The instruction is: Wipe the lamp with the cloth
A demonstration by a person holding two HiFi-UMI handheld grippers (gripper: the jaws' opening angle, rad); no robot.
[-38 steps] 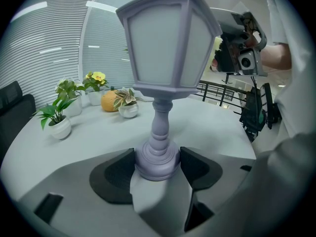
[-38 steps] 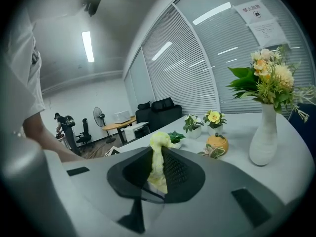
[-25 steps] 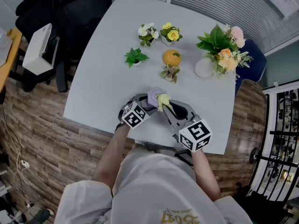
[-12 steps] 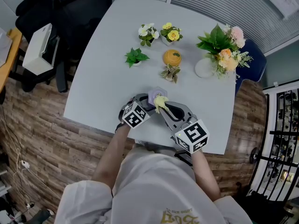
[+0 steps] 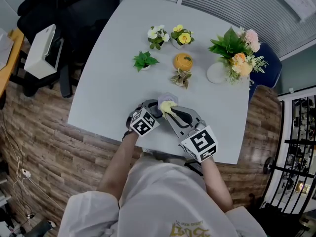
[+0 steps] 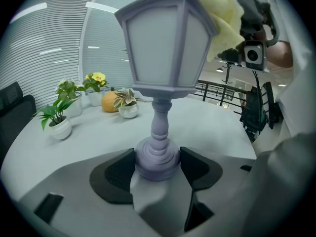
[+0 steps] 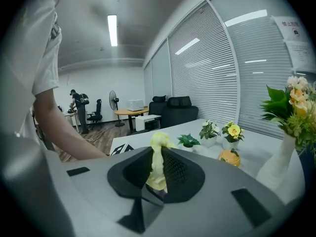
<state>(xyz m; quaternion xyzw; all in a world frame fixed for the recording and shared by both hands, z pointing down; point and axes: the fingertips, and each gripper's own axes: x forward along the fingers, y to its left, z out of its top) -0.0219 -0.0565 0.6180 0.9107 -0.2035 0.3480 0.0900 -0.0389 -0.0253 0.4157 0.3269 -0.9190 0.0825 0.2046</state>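
Left gripper (image 6: pixel 157 163) is clamping the lamp (image 6: pixel 163 48) by its round base, jaws on either side, keeping it upright near the front edge of the table (image 5: pixel 108 78). Right gripper (image 7: pixel 158 174) is pinching the yellow cloth (image 7: pixel 157 152) between its jaws and laying it against the top of the lamp's shade. Potted plants (image 5: pixel 170 35) are standing well apart, farther along the table.

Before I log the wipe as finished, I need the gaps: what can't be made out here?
- Top of the lamp: cut off by the left gripper view's upper edge and covered by the cloth.
- Head view: the lamp is mostly hidden under the cloth.
- Right gripper view: jaws and cloth hide nearly all of the lamp.
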